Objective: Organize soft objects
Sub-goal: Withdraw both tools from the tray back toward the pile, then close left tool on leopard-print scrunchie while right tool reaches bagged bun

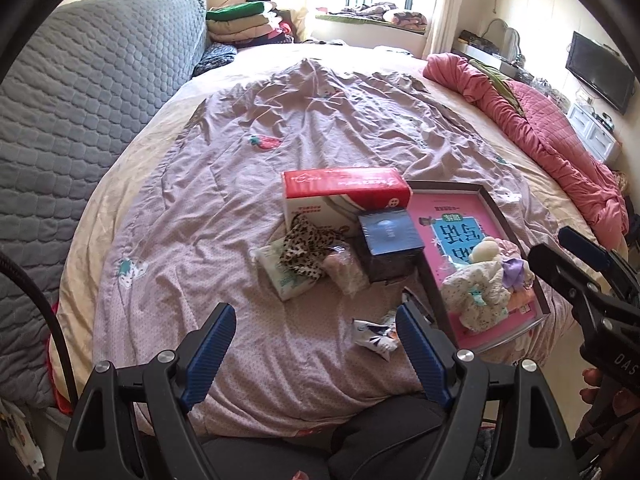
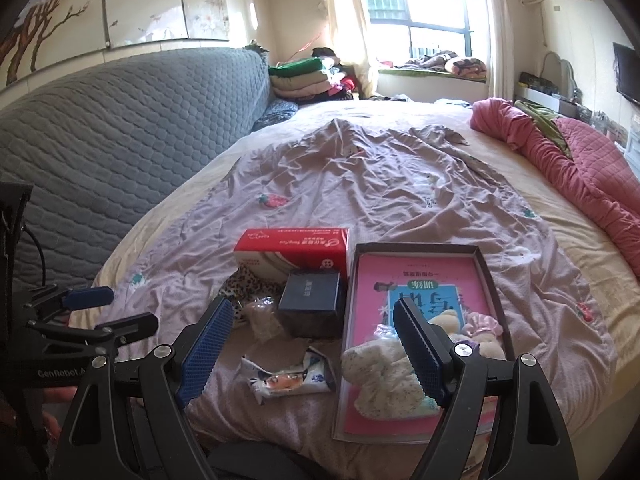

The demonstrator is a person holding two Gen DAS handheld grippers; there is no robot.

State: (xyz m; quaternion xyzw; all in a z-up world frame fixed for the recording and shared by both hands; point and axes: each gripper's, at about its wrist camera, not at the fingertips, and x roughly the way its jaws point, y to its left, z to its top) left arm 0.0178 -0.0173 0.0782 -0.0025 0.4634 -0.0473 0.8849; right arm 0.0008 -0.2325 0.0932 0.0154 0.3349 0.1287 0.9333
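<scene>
A shallow dark-rimmed tray [image 1: 486, 196] [image 2: 424, 246] on the bed holds a pink book with a floral soft toy [image 1: 476, 298] [image 2: 380, 376], a cream plush bear [image 2: 444, 320] and a pink scrunchie [image 2: 484, 322] on it. Left of it lie a leopard-print cloth [image 1: 304, 250], a tissue pack [image 1: 280, 278], a bagged pink item [image 1: 348, 274] and a crumpled packet [image 1: 376, 338] [image 2: 288, 376]. My left gripper [image 1: 316, 312] [image 2: 130, 308] hovers open over the sheet near the packet. My right gripper [image 2: 312, 306] [image 1: 554, 246] is open and empty by the tray's near end.
A red-and-white carton [image 1: 344, 196] and a dark blue box [image 1: 390, 242] stand among the soft items. A grey quilted headboard [image 1: 100, 100] runs along the left, a pink quilt [image 1: 560, 148] along the right edge, and folded blankets [image 1: 240, 20] are stacked at the far corner.
</scene>
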